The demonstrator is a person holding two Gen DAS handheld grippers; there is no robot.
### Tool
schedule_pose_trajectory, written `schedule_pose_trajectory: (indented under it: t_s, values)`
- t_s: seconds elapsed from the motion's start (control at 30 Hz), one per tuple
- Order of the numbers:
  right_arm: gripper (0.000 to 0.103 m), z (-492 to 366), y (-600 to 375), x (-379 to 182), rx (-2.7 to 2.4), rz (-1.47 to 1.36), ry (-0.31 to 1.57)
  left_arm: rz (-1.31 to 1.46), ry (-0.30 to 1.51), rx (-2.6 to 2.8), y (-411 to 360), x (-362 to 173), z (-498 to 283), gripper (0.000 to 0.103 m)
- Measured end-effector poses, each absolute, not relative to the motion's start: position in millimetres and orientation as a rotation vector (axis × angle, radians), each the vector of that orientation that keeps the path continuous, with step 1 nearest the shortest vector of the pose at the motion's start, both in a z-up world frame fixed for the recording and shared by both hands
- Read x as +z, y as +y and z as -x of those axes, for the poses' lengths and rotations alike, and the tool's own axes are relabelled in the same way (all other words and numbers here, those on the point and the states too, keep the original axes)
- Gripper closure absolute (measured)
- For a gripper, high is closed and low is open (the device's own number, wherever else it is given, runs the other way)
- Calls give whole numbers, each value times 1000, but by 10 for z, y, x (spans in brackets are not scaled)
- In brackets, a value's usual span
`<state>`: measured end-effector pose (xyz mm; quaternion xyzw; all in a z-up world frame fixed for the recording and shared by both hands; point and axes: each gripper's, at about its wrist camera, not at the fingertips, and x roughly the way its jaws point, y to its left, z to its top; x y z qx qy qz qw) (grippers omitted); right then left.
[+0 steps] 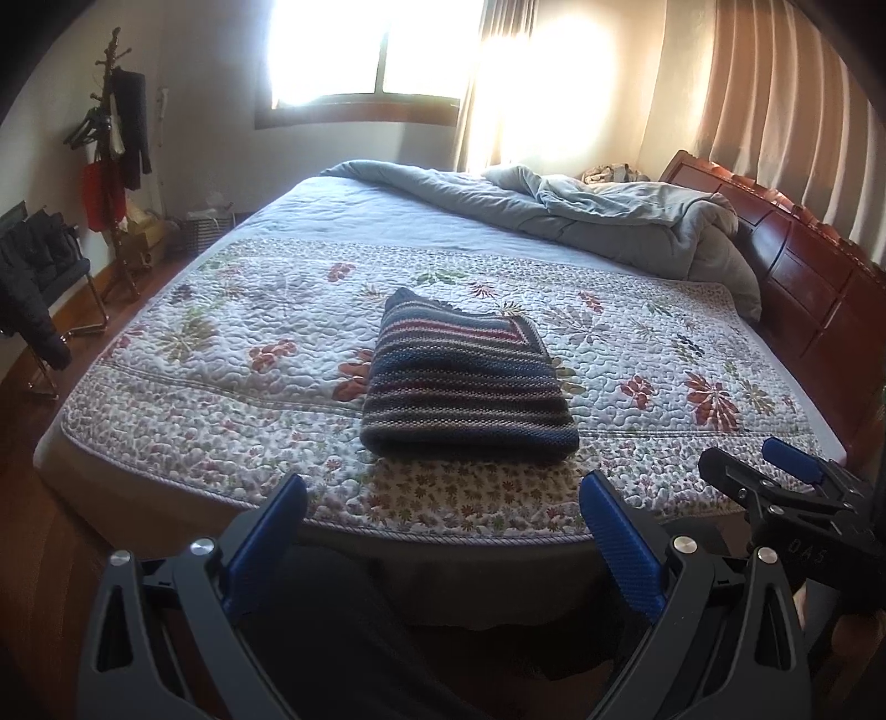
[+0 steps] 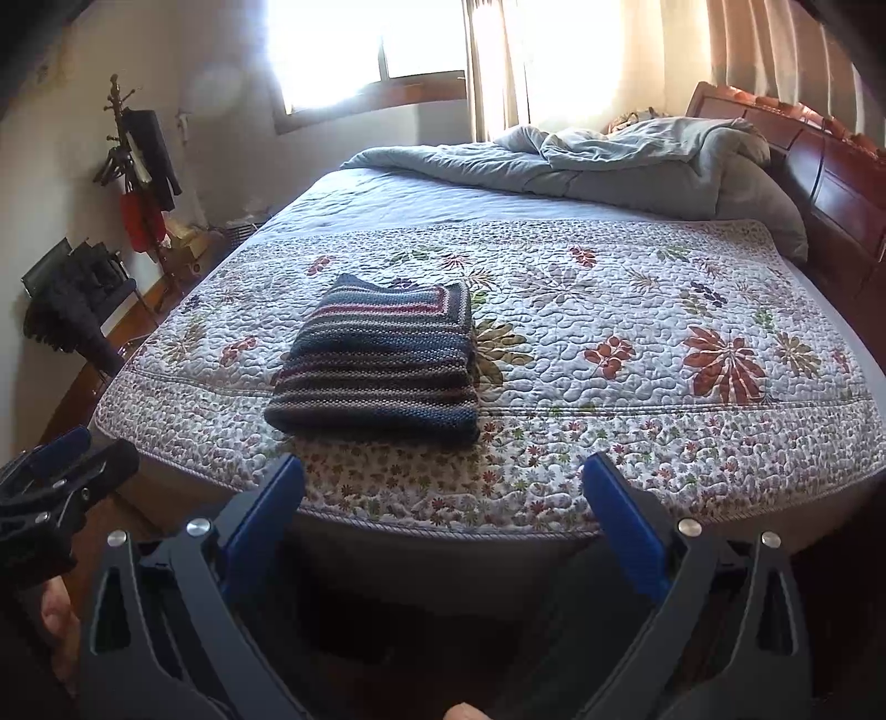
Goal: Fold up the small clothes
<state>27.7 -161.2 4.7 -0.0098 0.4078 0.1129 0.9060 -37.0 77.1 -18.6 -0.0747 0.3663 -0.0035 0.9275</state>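
A striped knit garment point(image 1: 465, 382) in dark blue, grey and red lies folded into a compact rectangle on the floral quilt point(image 1: 232, 343), near the bed's front edge. It also shows in the right wrist view point(image 2: 382, 365). My left gripper point(image 1: 443, 487) is open and empty, held back from the bed edge in front of the garment. My right gripper point(image 2: 443, 471) is open and empty too, just to the right of the garment's line. Each gripper shows at the edge of the other's view: the right one point(image 1: 775, 471), the left one point(image 2: 66, 459).
A rumpled grey duvet point(image 1: 581, 210) lies at the far end by the wooden headboard point(image 1: 803, 266). A coat stand point(image 1: 116, 144) and a chair with dark clothes point(image 1: 39, 266) stand at the left on the wooden floor. A bright window point(image 1: 376, 50) is behind.
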Motion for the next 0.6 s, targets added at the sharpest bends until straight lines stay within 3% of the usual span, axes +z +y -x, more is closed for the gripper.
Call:
schedule_pose_trajectory:
  t_s: [0.6]
  values:
    - [3, -273, -1593, 49, 236, 13, 840, 107, 759, 18, 692, -192, 418, 4]
